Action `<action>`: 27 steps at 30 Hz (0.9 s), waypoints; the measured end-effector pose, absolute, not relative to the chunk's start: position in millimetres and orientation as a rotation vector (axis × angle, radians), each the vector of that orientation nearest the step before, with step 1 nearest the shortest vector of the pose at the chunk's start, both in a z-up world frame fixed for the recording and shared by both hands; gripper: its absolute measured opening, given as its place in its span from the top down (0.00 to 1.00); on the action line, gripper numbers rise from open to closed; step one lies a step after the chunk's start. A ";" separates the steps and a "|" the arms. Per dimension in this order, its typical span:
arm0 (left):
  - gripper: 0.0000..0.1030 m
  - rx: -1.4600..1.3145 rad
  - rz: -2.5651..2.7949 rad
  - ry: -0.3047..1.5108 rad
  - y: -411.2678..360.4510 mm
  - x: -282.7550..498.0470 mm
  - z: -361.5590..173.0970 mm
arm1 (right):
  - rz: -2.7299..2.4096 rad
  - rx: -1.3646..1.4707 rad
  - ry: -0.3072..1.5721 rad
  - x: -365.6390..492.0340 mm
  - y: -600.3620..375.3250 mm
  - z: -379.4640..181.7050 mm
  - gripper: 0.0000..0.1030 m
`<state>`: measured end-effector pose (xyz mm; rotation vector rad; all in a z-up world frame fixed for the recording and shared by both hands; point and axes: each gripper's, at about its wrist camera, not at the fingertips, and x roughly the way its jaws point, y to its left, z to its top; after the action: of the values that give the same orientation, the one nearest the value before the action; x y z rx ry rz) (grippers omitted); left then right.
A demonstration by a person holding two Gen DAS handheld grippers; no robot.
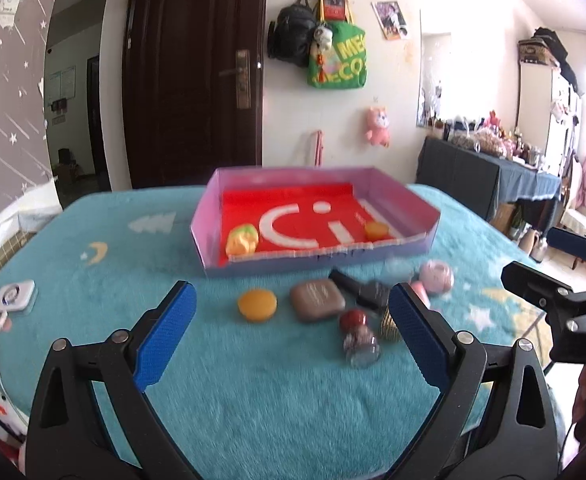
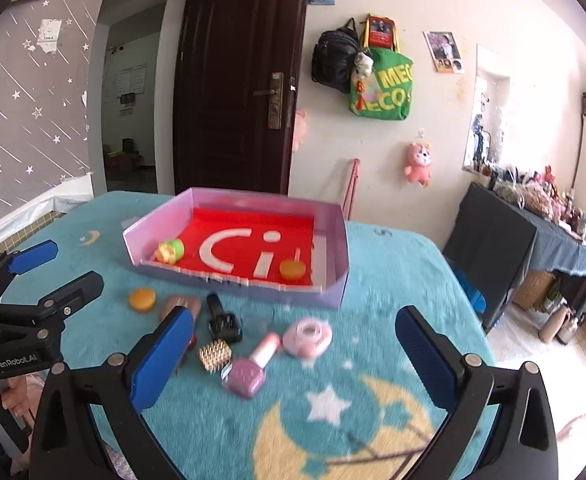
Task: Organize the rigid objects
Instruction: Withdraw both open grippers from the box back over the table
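Note:
A pink box with a red floor stands on the teal blanket and holds a yellow-green toy and an orange disc. In front of it lie an orange disc, a brown case, a black brush, a red-capped jar, a pink round case and a purple bottle. My left gripper and right gripper are open and empty, above the blanket.
A white charger with cable lies at the blanket's left. A gold spiky brush head lies by the black brush. A dark table with clutter stands to the right, a dark door behind.

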<state>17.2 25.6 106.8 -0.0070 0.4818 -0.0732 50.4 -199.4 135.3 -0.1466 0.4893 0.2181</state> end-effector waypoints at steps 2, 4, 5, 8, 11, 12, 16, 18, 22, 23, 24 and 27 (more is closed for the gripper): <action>0.05 -0.011 -0.064 0.503 25.7 16.2 95.1 | 0.207 -0.133 0.498 45.7 -200.9 122.1 0.00; 0.05 -0.014 -0.060 0.521 25.1 14.4 85.3 | 0.197 -0.113 0.495 40.5 -203.4 107.4 0.00; 0.05 -0.015 -0.058 0.528 24.9 14.2 81.0 | 0.191 -0.111 0.497 39.1 -203.2 103.0 0.00; 0.05 -0.017 -0.052 0.551 23.5 14.2 66.9 | 0.183 -0.086 0.505 34.7 -207.4 85.4 0.00; 0.05 -0.025 -0.050 0.559 22.4 14.8 58.6 | 0.185 -0.071 0.520 32.7 -209.0 72.9 0.00; 0.05 -0.027 -0.048 0.558 22.1 14.5 56.1 | 0.181 -0.066 0.521 32.0 -209.9 68.6 0.00; 0.05 -0.024 -0.046 0.562 19.0 13.2 46.5 | 0.169 -0.043 0.519 28.4 -213.5 54.8 0.00; 0.05 -0.012 -0.042 0.557 16.3 11.7 43.2 | 0.165 -0.035 0.516 26.8 -214.9 48.8 0.00; 0.05 -0.019 -0.049 0.554 13.6 9.0 36.8 | 0.161 -0.044 0.517 25.6 -214.5 37.5 0.00; 0.05 -0.019 -0.049 0.553 13.2 8.6 35.5 | 0.158 -0.042 0.520 26.0 -215.1 35.2 0.00; 0.05 -0.017 -0.047 0.552 13.1 8.3 34.2 | 0.157 -0.037 0.521 26.4 -216.0 33.5 0.00; 0.05 -0.013 -0.043 0.549 12.5 7.3 29.7 | 0.155 -0.016 0.528 27.8 -220.2 28.9 0.00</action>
<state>7.3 12.5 29.7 -0.0129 0.5493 -0.0430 27.8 -220.2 28.9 -0.0164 0.5280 0.1553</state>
